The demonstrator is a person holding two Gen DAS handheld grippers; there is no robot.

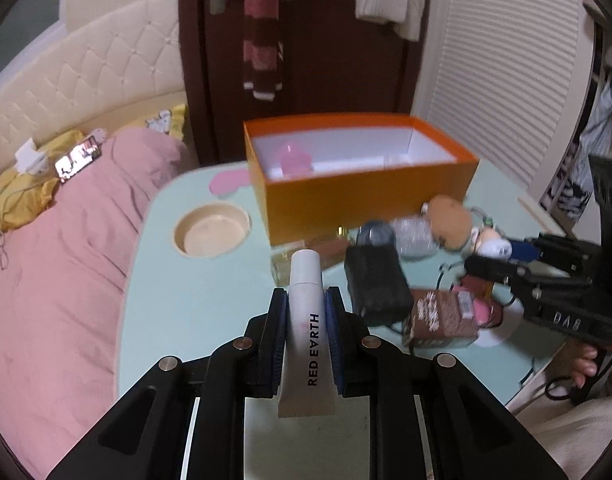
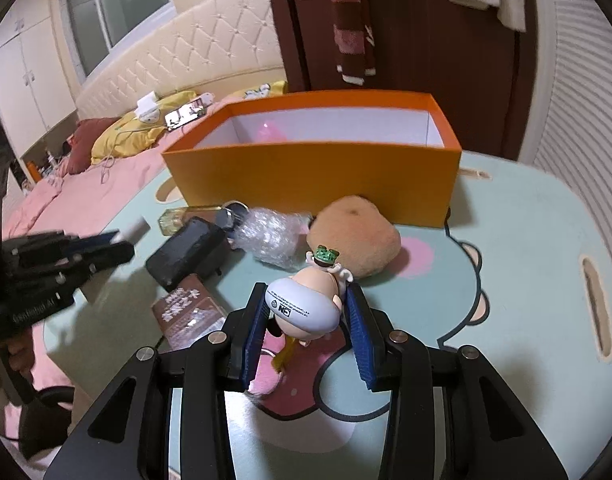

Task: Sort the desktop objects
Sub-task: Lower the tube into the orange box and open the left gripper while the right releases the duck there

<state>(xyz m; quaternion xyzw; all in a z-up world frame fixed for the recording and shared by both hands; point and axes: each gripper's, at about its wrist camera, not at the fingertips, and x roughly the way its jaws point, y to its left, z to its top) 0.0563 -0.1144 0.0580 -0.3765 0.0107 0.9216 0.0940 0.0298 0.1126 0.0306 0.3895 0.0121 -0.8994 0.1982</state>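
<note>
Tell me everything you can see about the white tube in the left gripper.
The white tube is a slim squeeze tube of smooth, matte plastic, with black lettering reading RED EARTH along its side. Its flat crimped end points toward the camera and its rounded cap end points away, toward the orange box. The left gripper is shut on it, blue pads pressing both sides of its middle. It appears lifted above the pale green table, touching nothing else.

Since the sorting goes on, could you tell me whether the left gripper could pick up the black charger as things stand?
Probably not yet: the left gripper is shut on the white tube, so its jaws are taken. The black charger itself lies uncovered just beside it.
</note>
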